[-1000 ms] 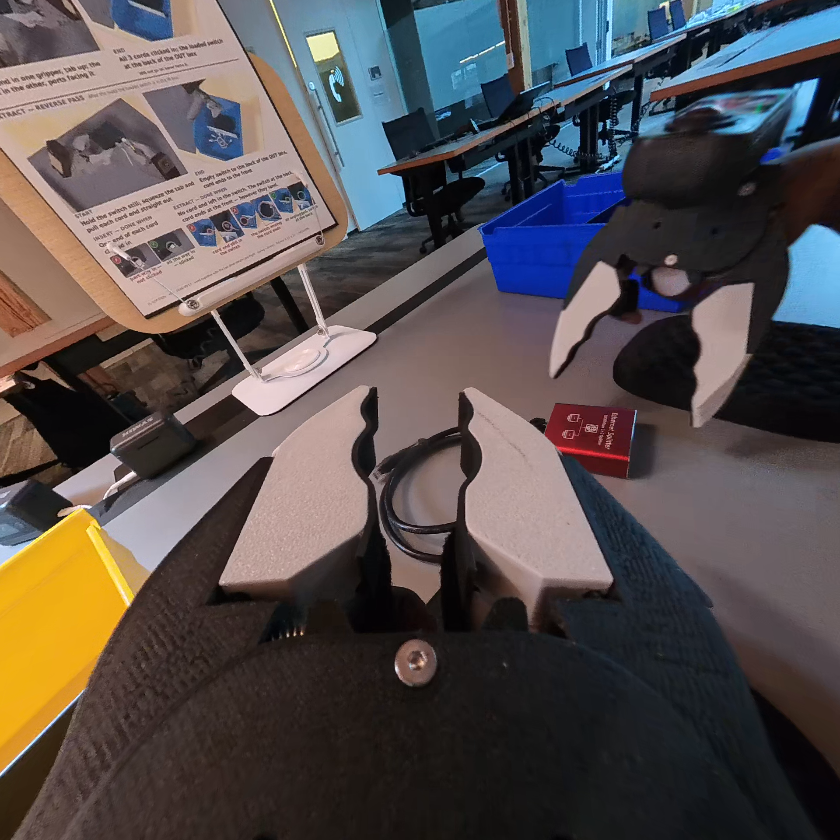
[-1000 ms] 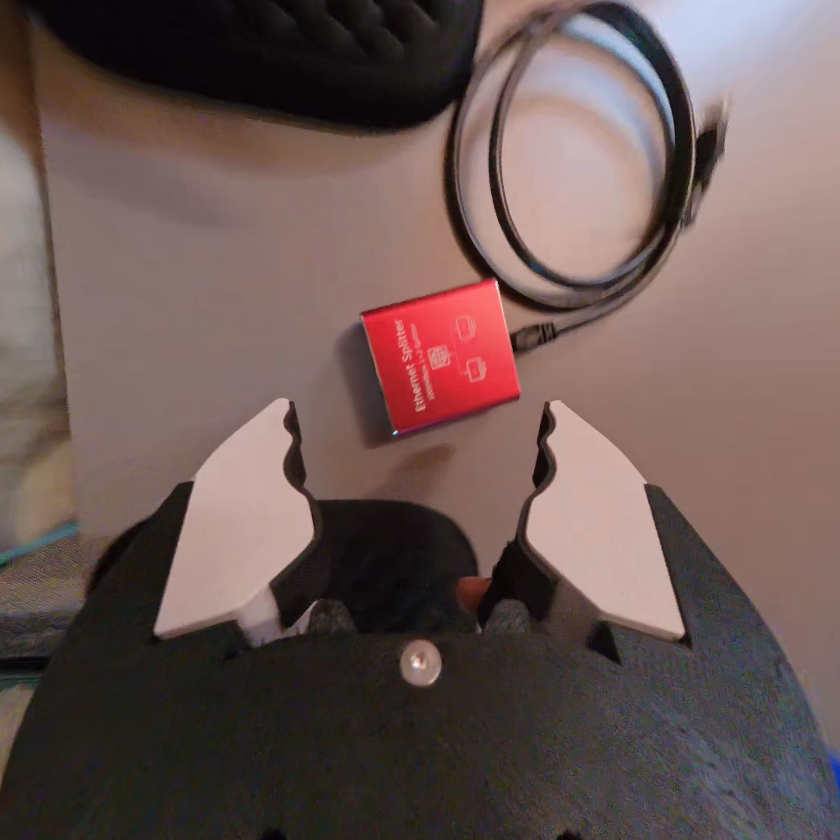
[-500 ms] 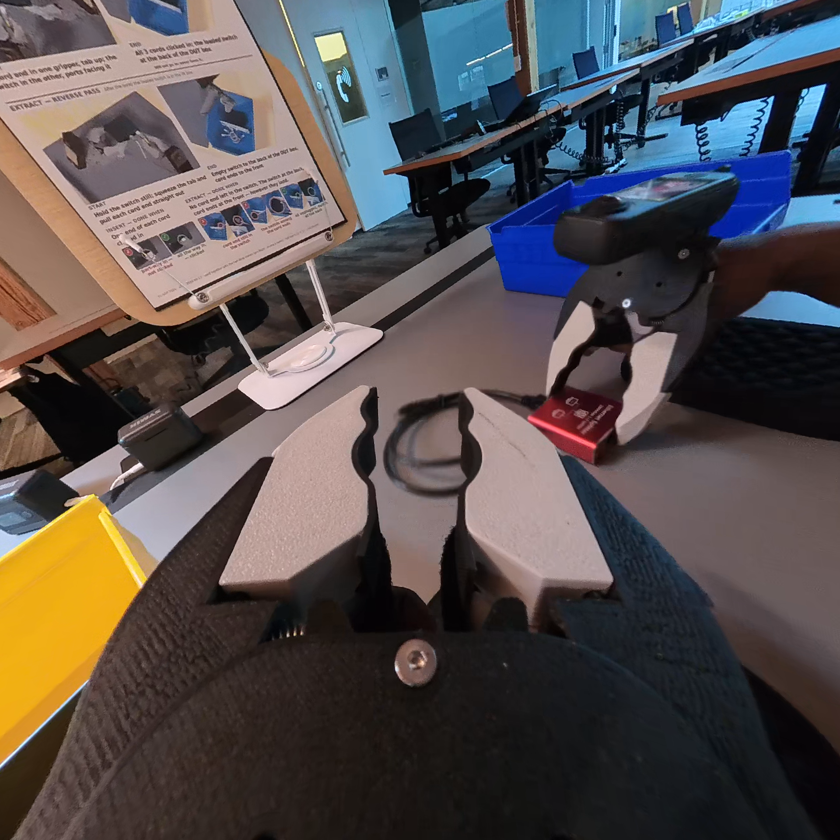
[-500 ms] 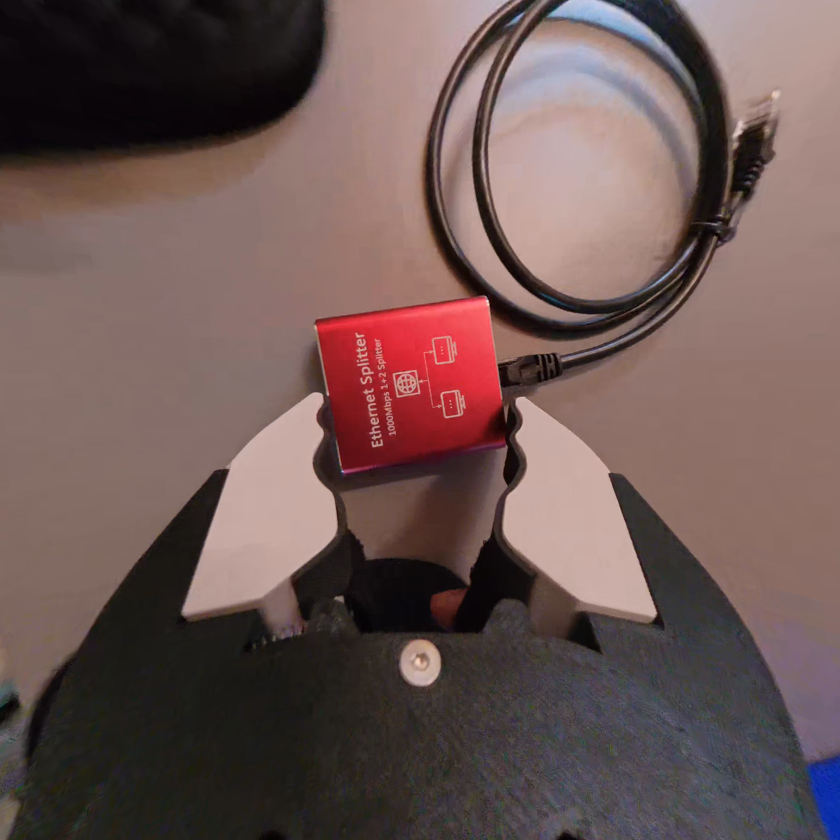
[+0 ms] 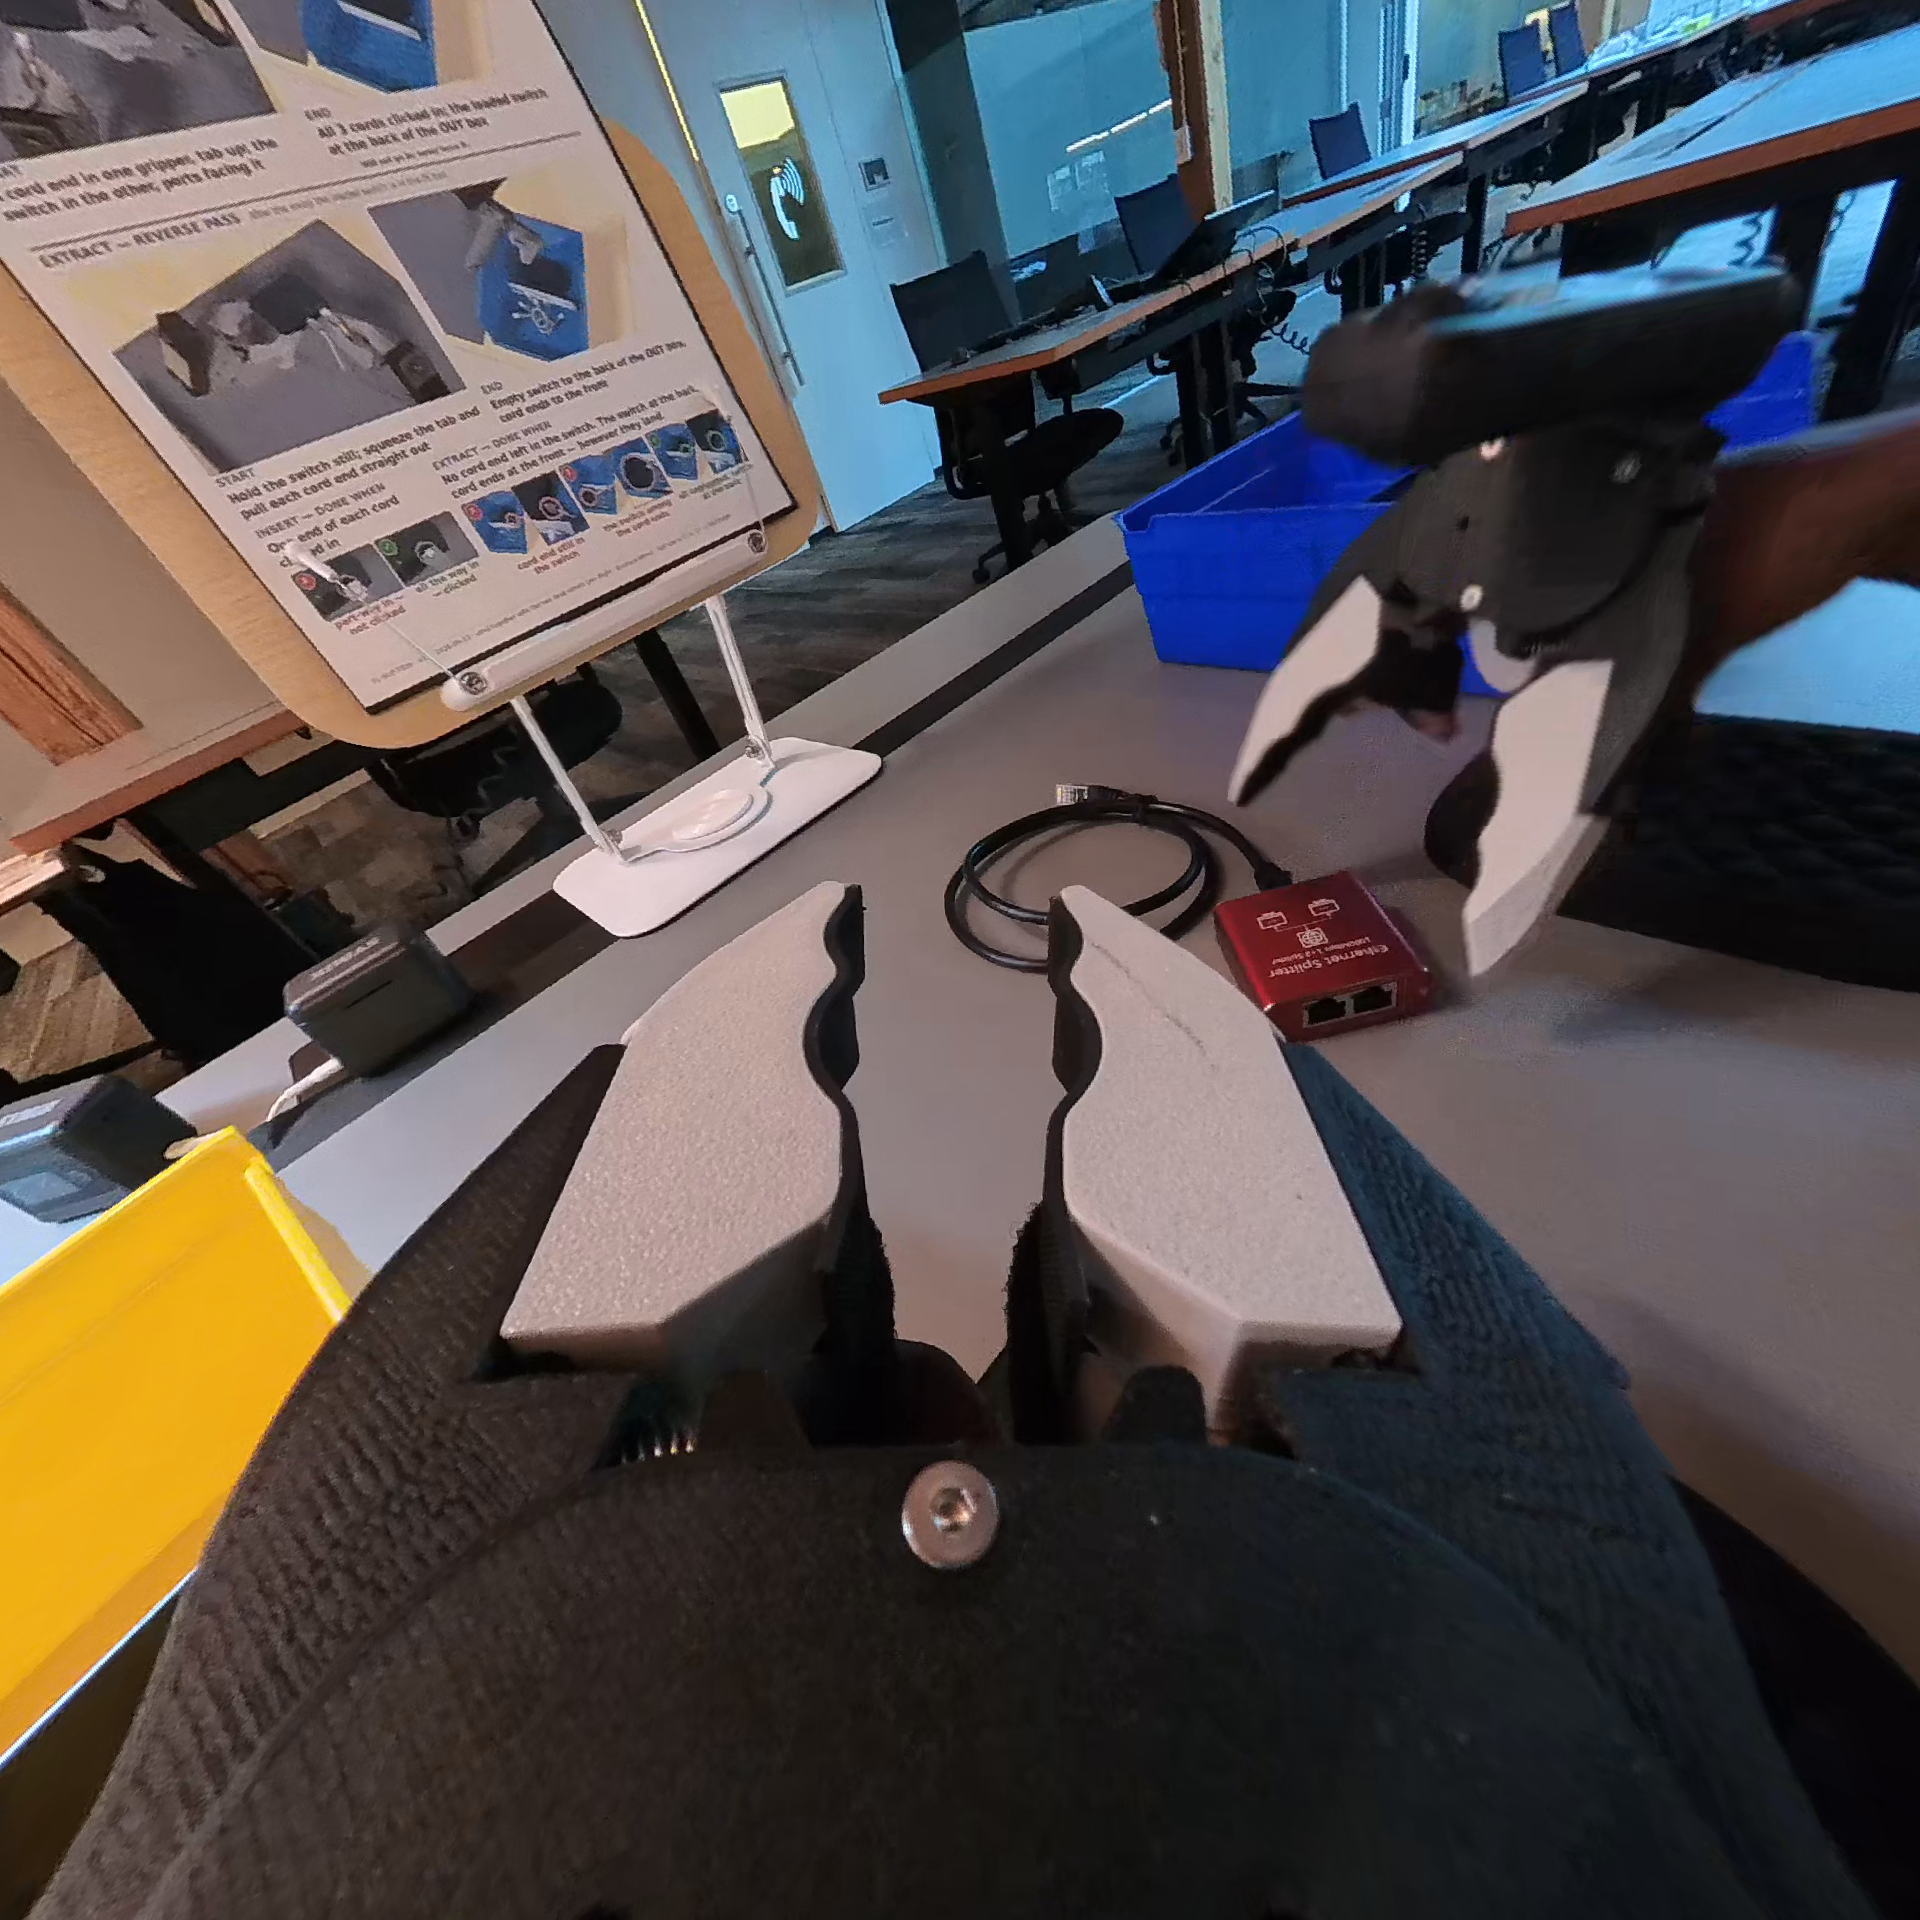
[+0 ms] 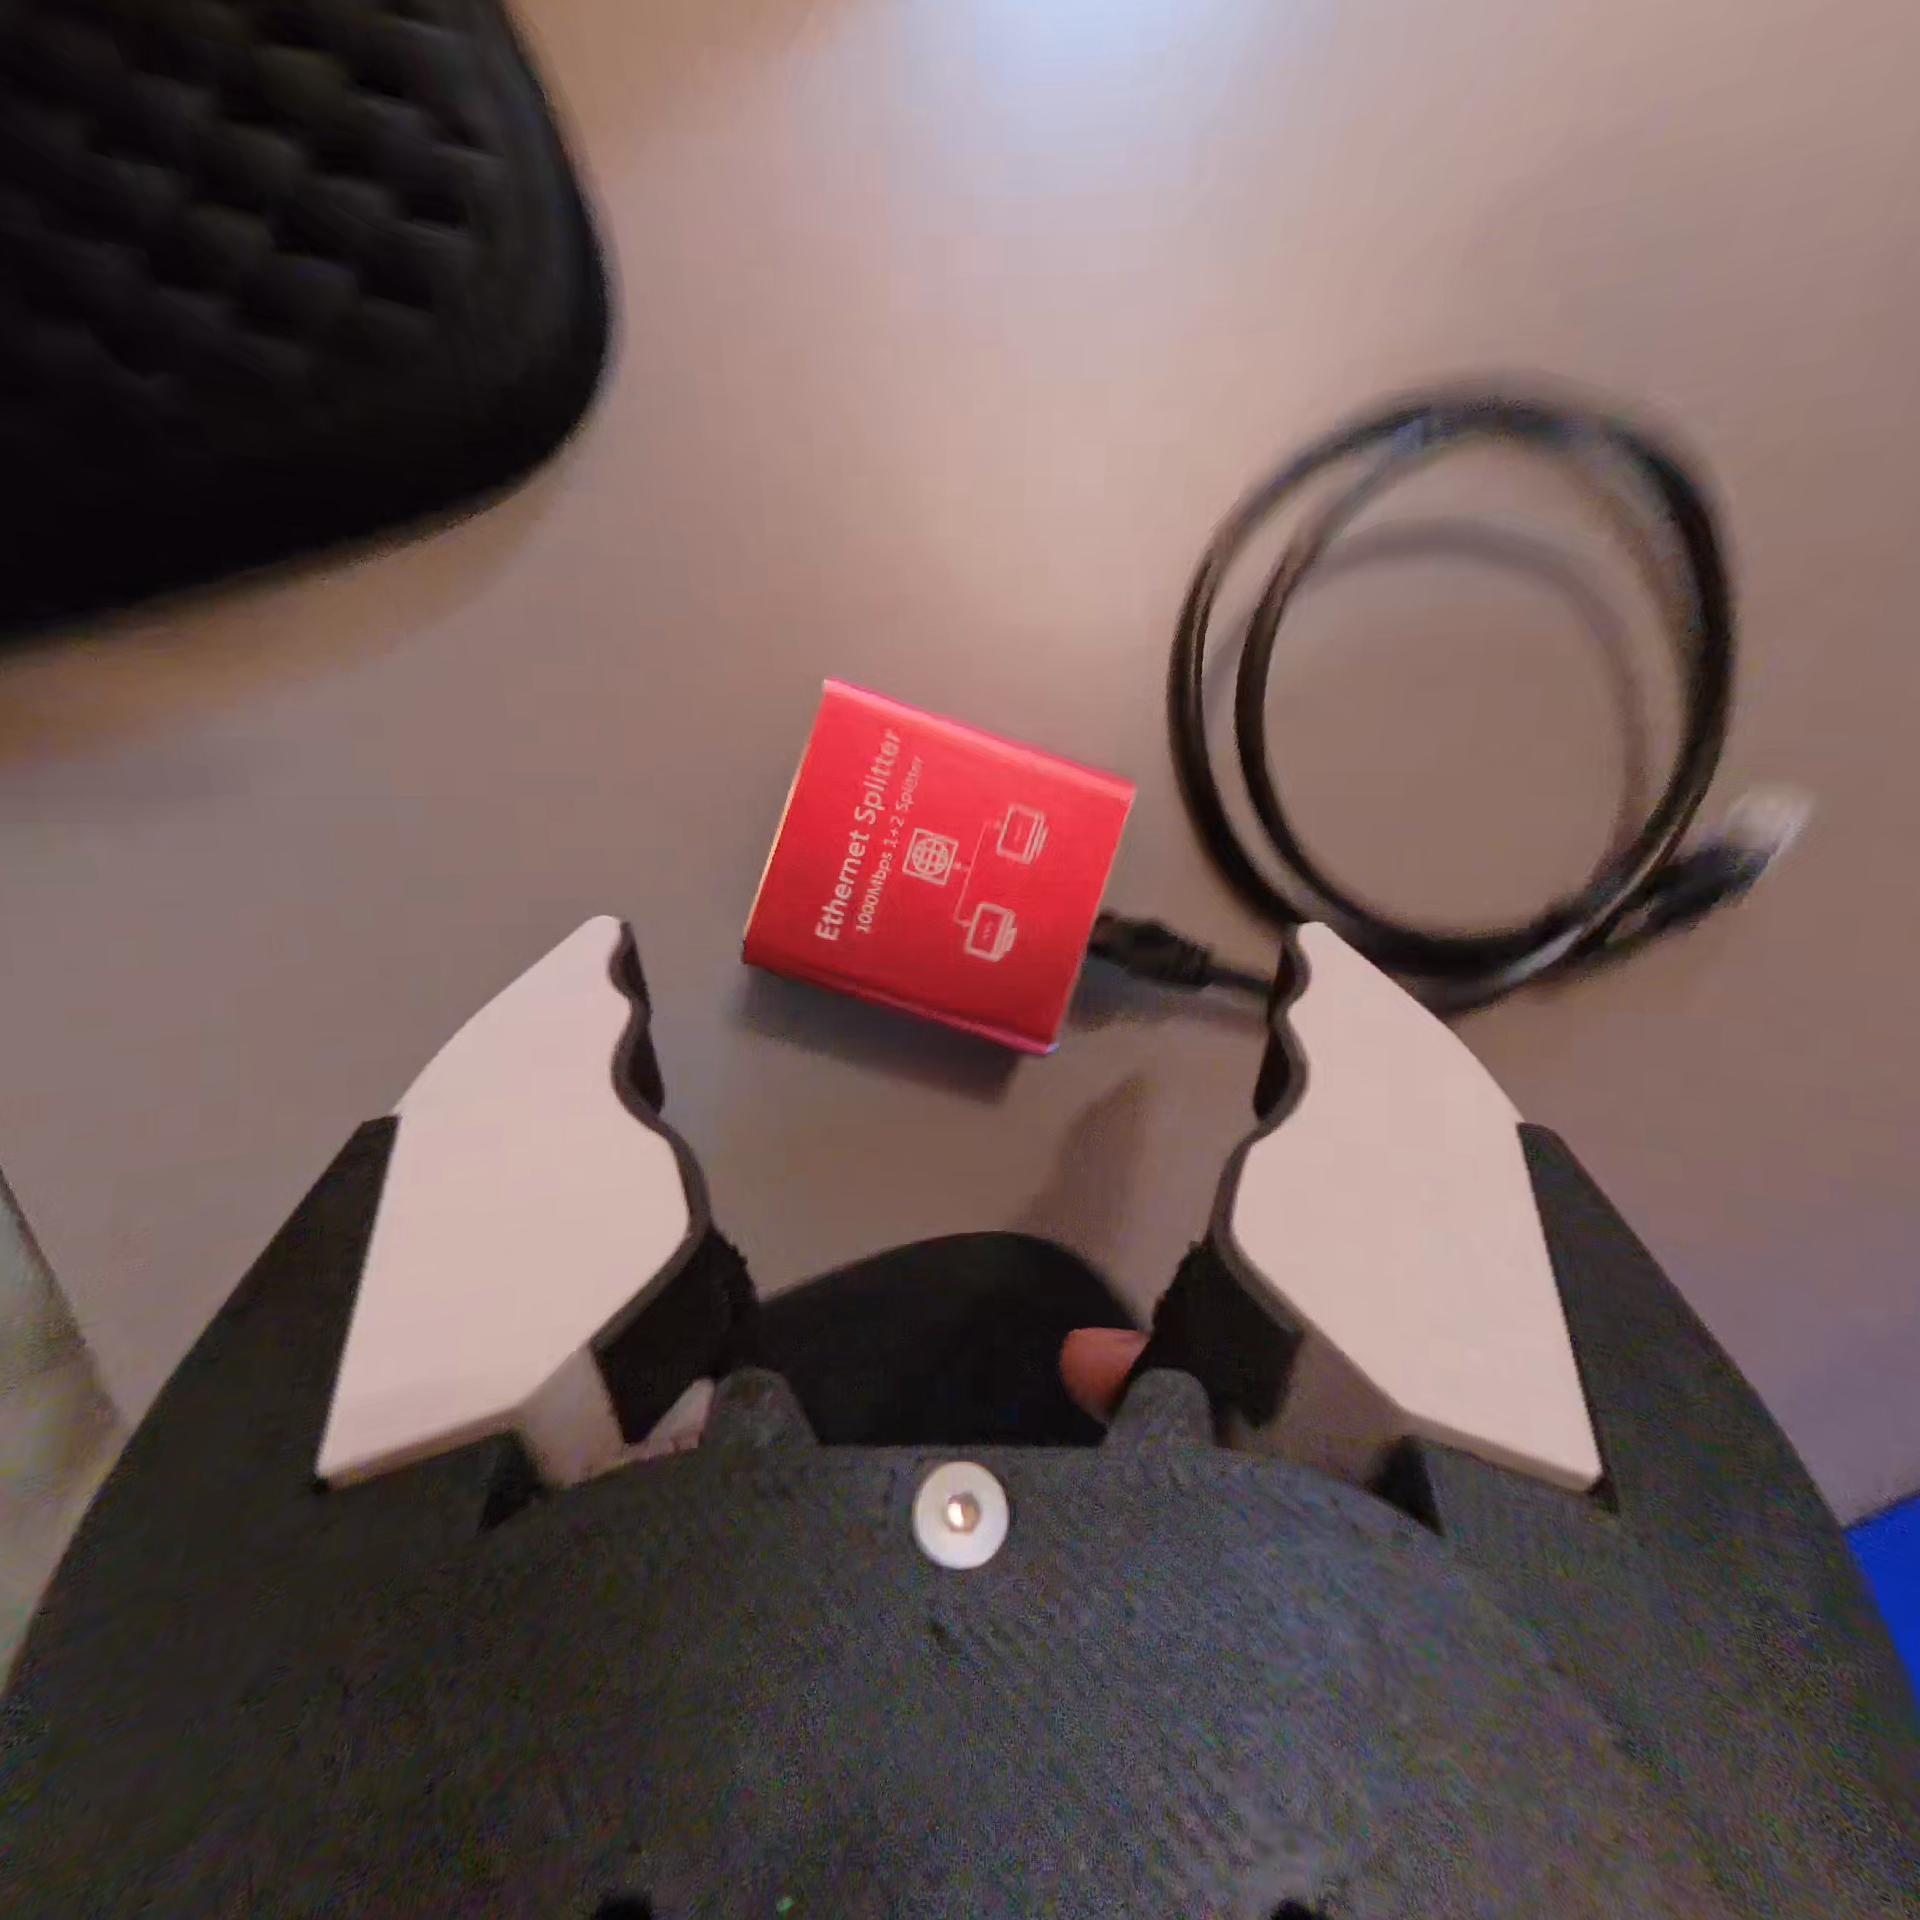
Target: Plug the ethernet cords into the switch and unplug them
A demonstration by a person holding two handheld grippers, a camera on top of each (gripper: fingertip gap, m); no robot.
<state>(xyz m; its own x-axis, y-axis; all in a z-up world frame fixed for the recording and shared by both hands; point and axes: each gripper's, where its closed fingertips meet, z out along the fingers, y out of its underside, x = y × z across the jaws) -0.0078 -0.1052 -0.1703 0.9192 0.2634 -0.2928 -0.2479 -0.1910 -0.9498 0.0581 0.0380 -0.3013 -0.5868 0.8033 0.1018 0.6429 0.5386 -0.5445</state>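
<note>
A small red switch (image 5: 1320, 951) lies flat on the grey table (image 5: 1662, 1195). A coiled black ethernet cord (image 5: 961, 894) lies beside it, one end plugged into the switch's far side and the other plug loose. My left gripper (image 5: 956, 914) is slightly open and empty, low over the table, short of the coil. My right gripper (image 5: 1361, 883) is wide open and empty, hovering above the switch. In the right wrist view the right gripper (image 6: 956, 927) looks down on the switch (image 6: 935, 873), cord (image 6: 1195, 665) and plugged end (image 6: 1143, 951).
A black mat (image 5: 1766, 831) lies right of the switch, also in the right wrist view (image 6: 260, 291). A blue bin (image 5: 1226, 561) stands at the back. A yellow bin (image 5: 135, 1351) is at my left. An instruction board on a white stand (image 5: 717, 842) stands back left. Left tips to right tips: about 20 cm.
Half a second ago the right gripper's fingers were down around the switch. It has since lifted off, open. The switch stays on the table, turned a little. The left gripper barely moved.
</note>
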